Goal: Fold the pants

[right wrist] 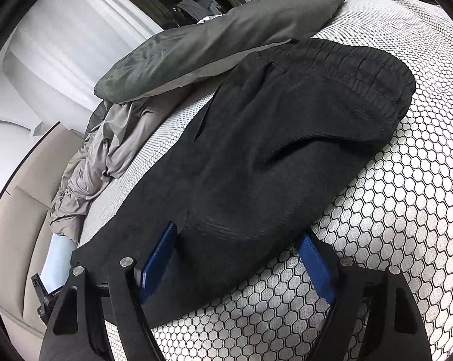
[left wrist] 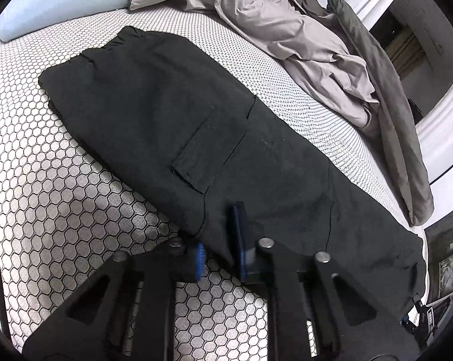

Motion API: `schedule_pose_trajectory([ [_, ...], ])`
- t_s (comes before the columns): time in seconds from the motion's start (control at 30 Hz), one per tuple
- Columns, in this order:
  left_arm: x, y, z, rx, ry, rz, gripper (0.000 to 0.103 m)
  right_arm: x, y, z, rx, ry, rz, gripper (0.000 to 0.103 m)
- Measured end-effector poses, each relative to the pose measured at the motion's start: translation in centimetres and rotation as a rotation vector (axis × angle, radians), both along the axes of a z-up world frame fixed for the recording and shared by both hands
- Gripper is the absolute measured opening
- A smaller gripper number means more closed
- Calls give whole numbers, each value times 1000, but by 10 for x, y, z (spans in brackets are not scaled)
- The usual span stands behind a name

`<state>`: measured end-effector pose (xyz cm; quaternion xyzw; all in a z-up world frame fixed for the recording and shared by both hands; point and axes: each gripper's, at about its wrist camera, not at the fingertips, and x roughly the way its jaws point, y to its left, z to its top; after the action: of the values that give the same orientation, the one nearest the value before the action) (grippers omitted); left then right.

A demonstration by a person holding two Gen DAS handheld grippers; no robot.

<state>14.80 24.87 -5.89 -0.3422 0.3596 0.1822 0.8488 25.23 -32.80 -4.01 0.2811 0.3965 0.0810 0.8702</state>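
Black pants [left wrist: 196,126] lie flat on the hexagon-patterned mattress [left wrist: 60,186], folded lengthwise, with a cargo pocket facing up. In the left wrist view my left gripper [left wrist: 220,237] is closed on a fold of the pants' near edge between its blue pads [left wrist: 240,240]. In the right wrist view the pants [right wrist: 271,138] show their elastic waistband at the far right. My right gripper [right wrist: 241,255] is open, its blue pads [right wrist: 315,266] wide apart, straddling the pants' near edge.
A crumpled grey duvet [left wrist: 286,30] and a dark grey pillow [right wrist: 211,36] lie along the far side of the mattress. A light blue pillow [left wrist: 60,3] lies at the far left. The mattress edge [left wrist: 419,228] is close on the right.
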Motion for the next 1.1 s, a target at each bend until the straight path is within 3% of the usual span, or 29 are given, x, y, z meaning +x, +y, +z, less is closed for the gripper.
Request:
schedule_pose_trajectory([
  [0.2,-14,-5,10,24,-24,-31,5,-1,-1,0,11,-7,-3,81],
  [0.3,-19,-5,11,23,-29,-42,5,-2,-9,1,93,-40,-7,80],
  [0.37,-17,-3,9,19,-20,-46,5,1,-15,-2,166,-56,2,72],
  [0.47,-13,-1,6,22,-5,-49,5,14,-23,-12,286,-54,9,51],
  [0.53,-12,-1,5,23,-4,-52,5,23,-29,-22,349,-27,-5,23],
  [0.63,-15,-4,8,24,-6,-59,5,24,-28,-23,339,-15,-29,8],
  [0.73,-22,-6,12,29,-6,-74,5,13,-23,-7,270,-43,-26,5],
  [0.87,-38,-11,18,50,4,-104,5,-5,-26,2,251,-32,-5,5],
  [1.1,-87,-25,24,92,24,-141,6,-72,-37,11,163,5,40,5],
])
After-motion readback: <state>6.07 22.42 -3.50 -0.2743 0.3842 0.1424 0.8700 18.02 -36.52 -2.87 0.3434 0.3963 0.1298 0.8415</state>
